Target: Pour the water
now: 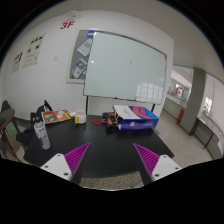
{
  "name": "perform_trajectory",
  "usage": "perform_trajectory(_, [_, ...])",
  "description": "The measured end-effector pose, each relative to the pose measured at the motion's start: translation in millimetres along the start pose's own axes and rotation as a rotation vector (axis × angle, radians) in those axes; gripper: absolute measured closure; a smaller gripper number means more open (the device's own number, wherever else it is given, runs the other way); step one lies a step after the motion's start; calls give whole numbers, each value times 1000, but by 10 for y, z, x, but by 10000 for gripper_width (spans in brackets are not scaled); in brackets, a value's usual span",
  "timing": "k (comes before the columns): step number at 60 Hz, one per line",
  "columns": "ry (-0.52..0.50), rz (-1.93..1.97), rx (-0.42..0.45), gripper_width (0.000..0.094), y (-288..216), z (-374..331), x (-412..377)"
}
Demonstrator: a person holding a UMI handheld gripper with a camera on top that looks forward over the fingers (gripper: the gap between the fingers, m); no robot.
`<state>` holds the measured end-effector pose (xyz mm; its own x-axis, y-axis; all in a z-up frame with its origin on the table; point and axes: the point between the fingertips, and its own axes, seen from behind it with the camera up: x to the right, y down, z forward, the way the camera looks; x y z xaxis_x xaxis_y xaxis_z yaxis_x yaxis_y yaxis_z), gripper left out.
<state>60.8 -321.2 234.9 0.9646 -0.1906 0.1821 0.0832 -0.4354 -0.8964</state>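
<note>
Hand-held gripper (110,160) open, likely bottle (41,132) beyond-left

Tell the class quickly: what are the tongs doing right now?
Tongs: open, holding nothing, above the dark table.

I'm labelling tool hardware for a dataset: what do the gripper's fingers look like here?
The gripper shows two fingers with pale, whitish bodies. Each carries a magenta-purple pad with fine ribbing on its inner face, shaped like a triangle narrowing toward the tip. No cables, markings or sleeve are visible.
</note>
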Motion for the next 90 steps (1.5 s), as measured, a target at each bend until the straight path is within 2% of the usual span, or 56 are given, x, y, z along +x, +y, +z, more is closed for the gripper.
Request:
perform_trajectory(10, [26,-4,-38,89,246,14,-143])
perform_trajectory(23, [45,-19,-110,91,1027,92,-749])
perform_trajectory(28, [19,11,-160,86,1328,141,-1198])
perform_trajectory(35, [-53,53,-185,90,1511,273,-1962])
perform_trajectory(41, [-129,65,-156,87,1428,456,-2604])
perform_trajectory(50, [-208,80,-76,87,1051,905,-3327])
perform_trajectory(64, [-219,86,36,93,484,1651,-3795])
perform_trajectory(68, [-216,93,55,142,406,1794,-3878])
perform_trajectory(74, [-216,110,71,376,373,1920,-3946])
perform_trajectory(79, [-221,110,95,403,350,1946,-3974])
perform_trajectory(82, [-219,120,102,460,341,1952,-3968])
perform_trajectory(83, [-221,122,105,448,340,1944,-3975])
perform_trajectory(84, [-226,121,108,486,337,1946,-3985])
perform_trajectory(85, [-232,120,108,476,337,1944,-3995])
perform_trajectory(86, [-237,116,109,512,332,1944,-4000])
perform_trajectory(90, [-236,112,107,540,333,1943,-3991])
